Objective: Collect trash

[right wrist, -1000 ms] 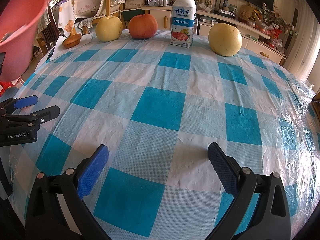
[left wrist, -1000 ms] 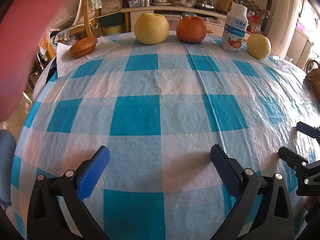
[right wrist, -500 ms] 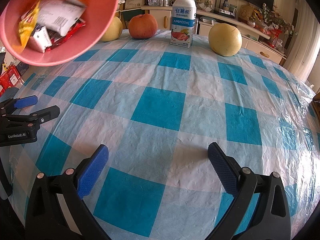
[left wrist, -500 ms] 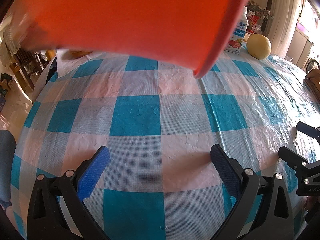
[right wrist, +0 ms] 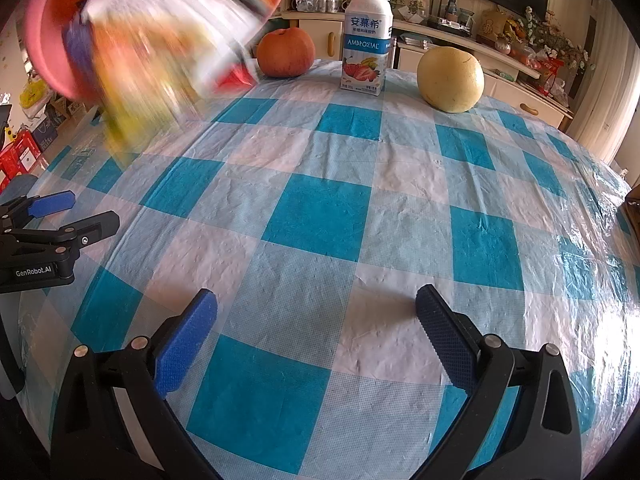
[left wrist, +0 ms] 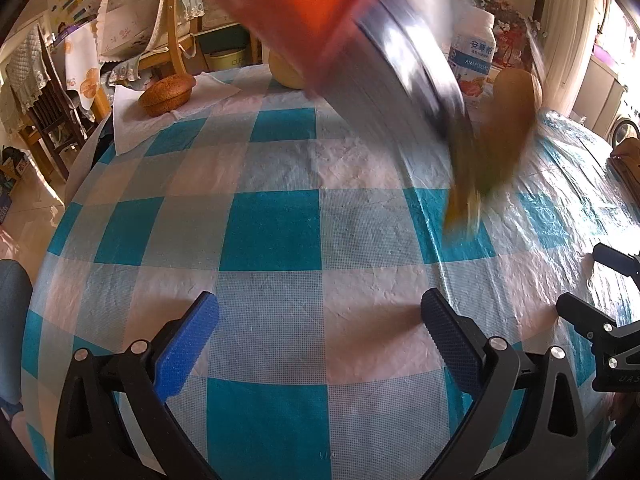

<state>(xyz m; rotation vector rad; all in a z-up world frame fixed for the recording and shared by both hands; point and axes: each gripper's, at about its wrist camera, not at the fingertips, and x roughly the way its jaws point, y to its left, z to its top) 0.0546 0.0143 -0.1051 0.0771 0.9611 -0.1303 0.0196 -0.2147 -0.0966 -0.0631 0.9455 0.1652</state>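
Trash (right wrist: 160, 52) now spilling from tipped red bowl (right wrist: 60, 40), previously inside.

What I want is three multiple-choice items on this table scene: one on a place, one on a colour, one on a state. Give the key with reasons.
1. Where does the drink bottle stand?
A. Between the red apple and the yellow pear
B. On a white napkin
C. Lying at the near table edge

2. What colours are the tablecloth checks?
A. Red and white
B. Blue and white
C. Green and yellow

3. How are the left gripper and the right gripper?
A. Both shut on wrappers
B. One open, one shut
C. Both open, holding nothing

Key:
1 A, since the right wrist view shows it upright with one fruit on each side.
2 B, since both views show blue and white squares.
3 C, since each wrist view shows bare cloth between wide-spread fingers.
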